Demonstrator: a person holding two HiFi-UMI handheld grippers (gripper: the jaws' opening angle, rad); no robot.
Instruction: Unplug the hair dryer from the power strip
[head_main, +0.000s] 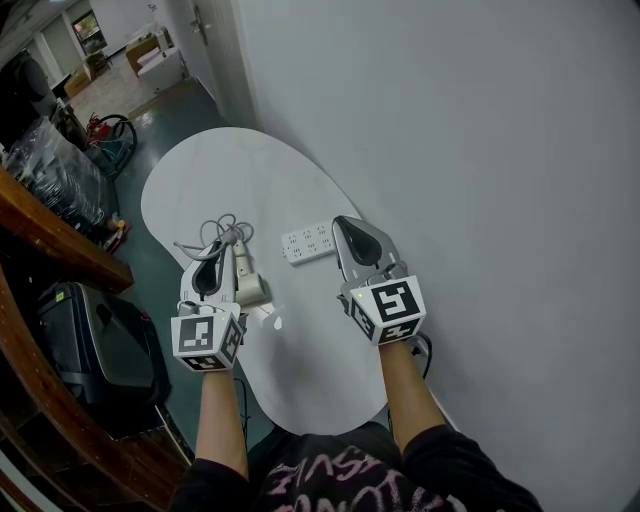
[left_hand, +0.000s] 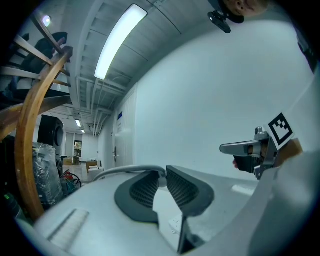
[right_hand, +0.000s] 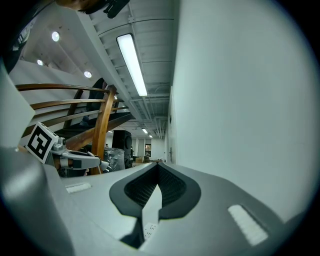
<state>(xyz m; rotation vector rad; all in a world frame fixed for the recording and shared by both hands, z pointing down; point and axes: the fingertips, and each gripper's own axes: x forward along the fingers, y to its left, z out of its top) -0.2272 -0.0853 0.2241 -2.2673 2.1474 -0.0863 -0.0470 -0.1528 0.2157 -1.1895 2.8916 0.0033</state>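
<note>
White table (head_main: 300, 360) stands against the wall, with the power strip (head_main: 308, 242) near its wall-side edge. The right gripper (head_main: 346, 230), beside the strip, has its jaws closed and empty. At the opposite edge the left gripper (head_main: 213, 248) pinches the grey cord (head_main: 225, 226) beside the hair dryer (head_main: 247, 283).

The left forearm (head_main: 222, 410) and right forearm (head_main: 405, 385) reached forward side by side. The left tongs (head_main: 214, 250) had their tips pressed together. The right tongs (head_main: 346, 224), slightly farther ahead, were closed too.
</note>
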